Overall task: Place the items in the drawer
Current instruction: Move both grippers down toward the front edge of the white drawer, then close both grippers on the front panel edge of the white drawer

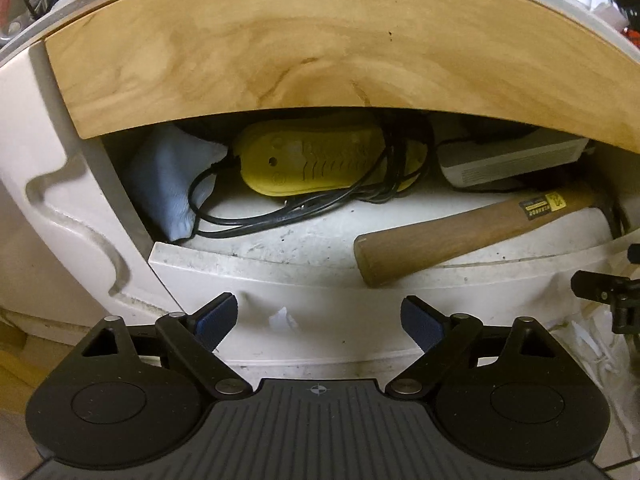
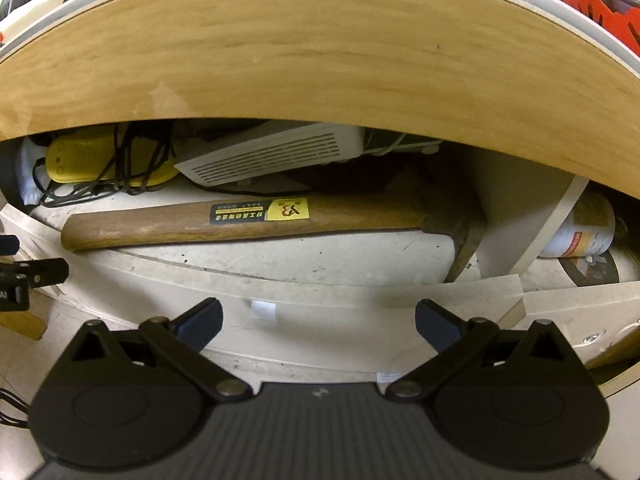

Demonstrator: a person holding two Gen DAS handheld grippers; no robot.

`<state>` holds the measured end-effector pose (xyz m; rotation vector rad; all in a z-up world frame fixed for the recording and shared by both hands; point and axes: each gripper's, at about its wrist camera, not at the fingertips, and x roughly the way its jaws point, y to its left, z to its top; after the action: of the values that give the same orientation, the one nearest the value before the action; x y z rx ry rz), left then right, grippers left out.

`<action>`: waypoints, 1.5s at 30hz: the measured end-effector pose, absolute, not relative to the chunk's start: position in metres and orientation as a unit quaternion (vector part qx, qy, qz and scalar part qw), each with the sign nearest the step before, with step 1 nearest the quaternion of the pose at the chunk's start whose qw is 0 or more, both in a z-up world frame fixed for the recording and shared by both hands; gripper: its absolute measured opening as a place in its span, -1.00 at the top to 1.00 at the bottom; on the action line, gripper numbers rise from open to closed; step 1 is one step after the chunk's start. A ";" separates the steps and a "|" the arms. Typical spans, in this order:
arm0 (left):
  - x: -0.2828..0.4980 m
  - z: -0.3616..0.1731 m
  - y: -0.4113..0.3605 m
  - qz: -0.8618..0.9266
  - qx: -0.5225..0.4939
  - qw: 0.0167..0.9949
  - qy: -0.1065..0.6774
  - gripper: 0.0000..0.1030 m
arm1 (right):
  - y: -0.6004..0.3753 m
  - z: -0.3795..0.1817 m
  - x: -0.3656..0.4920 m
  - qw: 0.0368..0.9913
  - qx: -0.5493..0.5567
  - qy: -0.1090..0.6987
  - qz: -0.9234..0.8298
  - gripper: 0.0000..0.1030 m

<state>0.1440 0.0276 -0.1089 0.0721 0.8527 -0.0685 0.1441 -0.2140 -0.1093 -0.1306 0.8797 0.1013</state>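
**Drawer open, both grippers empty — snag and jam risks if it is shut now**

Left to right in the open drawer [image 1: 280, 276]:

- Blue cloth pouch [image 1: 172, 184] is wedged against the left wall; black cable [image 1: 248, 216] loops over it and runs around the yellow shoe-shaped device [image 1: 320, 160]. A loop could be caught on the wooden panel [image 1: 320, 40] above if the drawer is pushed in.
- White vented box [image 2: 276, 152] lies tilted behind, just beside the yellow device. It could be shifted against the panel edge.
- Hammer [image 2: 248, 220] lies across the front, handle end resting on or just over the front lip, head against the right wall. Judged the main jam risk — the handle end could foul the frame on closing.
- A white can [image 2: 580, 232] lies in the next compartment, apart from all this.

Left gripper [image 1: 318, 316]: fingers spread wide, nothing held, in front of the drawer face. Right gripper [image 2: 318, 320]: likewise wide apart, nothing between the fingers.

Task items are judged already inside.
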 end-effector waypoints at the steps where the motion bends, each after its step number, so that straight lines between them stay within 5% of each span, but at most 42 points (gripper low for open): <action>1: 0.144 -0.109 0.027 -0.036 0.037 0.909 0.414 -0.60 | -0.213 -0.109 0.144 0.902 -0.068 0.424 0.050 -0.99; 9: 0.141 -0.112 0.017 -0.058 0.110 0.900 0.418 -0.60 | -0.201 -0.110 0.142 0.891 -0.158 0.419 0.081 -0.99; 25: 0.137 -0.137 0.008 -0.149 0.485 0.782 0.363 -0.60 | -0.183 -0.130 0.135 0.796 -0.426 0.393 0.174 -0.99; 45: 0.132 -0.158 0.008 -0.197 0.620 0.690 0.318 -0.57 | -0.189 -0.134 0.120 0.693 -0.594 0.345 0.220 -0.84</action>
<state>0.1323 0.0079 -0.1577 1.3863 0.7107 -0.4407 0.1203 -0.1894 -0.1344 -1.3267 0.7700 0.4922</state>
